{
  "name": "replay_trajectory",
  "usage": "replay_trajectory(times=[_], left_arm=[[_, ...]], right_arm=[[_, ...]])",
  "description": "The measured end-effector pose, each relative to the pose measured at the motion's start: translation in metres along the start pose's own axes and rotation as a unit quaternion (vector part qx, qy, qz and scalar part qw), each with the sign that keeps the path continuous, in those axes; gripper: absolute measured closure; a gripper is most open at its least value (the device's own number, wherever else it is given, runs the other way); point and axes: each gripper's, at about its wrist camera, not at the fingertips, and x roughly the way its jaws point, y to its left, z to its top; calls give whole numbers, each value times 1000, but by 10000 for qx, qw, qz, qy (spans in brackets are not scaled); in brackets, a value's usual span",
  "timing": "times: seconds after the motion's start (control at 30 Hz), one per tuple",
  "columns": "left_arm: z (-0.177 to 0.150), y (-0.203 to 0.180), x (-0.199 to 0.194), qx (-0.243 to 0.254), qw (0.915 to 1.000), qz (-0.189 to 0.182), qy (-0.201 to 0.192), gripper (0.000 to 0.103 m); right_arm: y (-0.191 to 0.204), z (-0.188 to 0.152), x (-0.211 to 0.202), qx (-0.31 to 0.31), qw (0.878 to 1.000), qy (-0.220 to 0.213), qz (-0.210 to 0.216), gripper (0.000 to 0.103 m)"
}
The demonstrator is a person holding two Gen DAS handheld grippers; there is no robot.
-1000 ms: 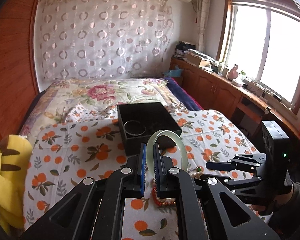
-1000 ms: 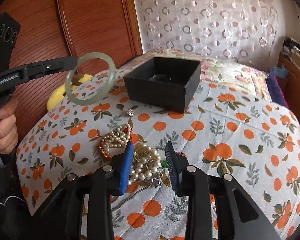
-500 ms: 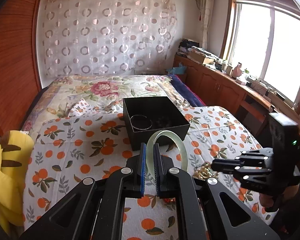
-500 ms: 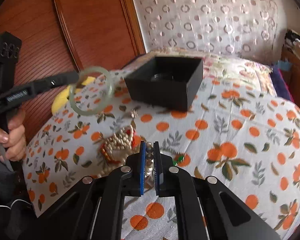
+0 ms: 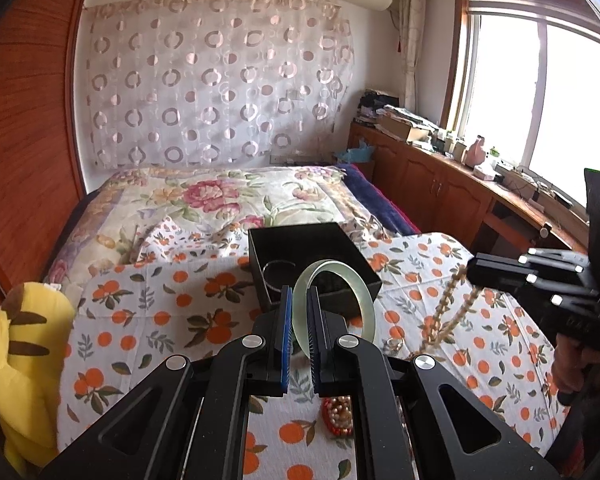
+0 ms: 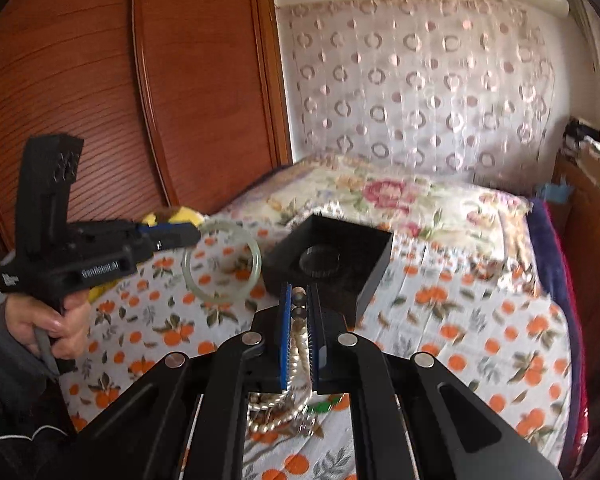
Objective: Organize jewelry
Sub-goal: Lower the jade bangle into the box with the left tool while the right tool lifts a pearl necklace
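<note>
Left gripper [image 5: 299, 312] clamped on pale green rigid jade-like bangle [image 5: 340, 296], held above bedspread just short of open black square box [image 5: 312, 258]. Bangle hard, smooth, likely brittle: grip rim flat.

Right gripper [image 6: 299, 316] closed on limp pearl bead strand [image 6: 296, 354], dangling near box; likely swings and snags.

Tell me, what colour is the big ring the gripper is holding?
Pale, milky green. The bangle shows best in the right wrist view.

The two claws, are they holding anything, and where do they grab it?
The left claw pinches the green bangle at its near rim. The right claw pinches the pearl necklace partway along; the rest dangles.
</note>
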Motion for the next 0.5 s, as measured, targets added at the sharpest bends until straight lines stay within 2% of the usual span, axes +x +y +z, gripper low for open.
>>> replay_trajectory(times=[0.27, 0.5], left_arm=[[13, -1, 1, 27, 9999, 27, -102, 97], [24, 1, 21, 19, 10000, 53, -65, 97]], right_arm=[[-7, 36, -18, -162, 9991, -378, -136, 95], [-19, 65, -22, -232, 9975, -642, -185, 95]])
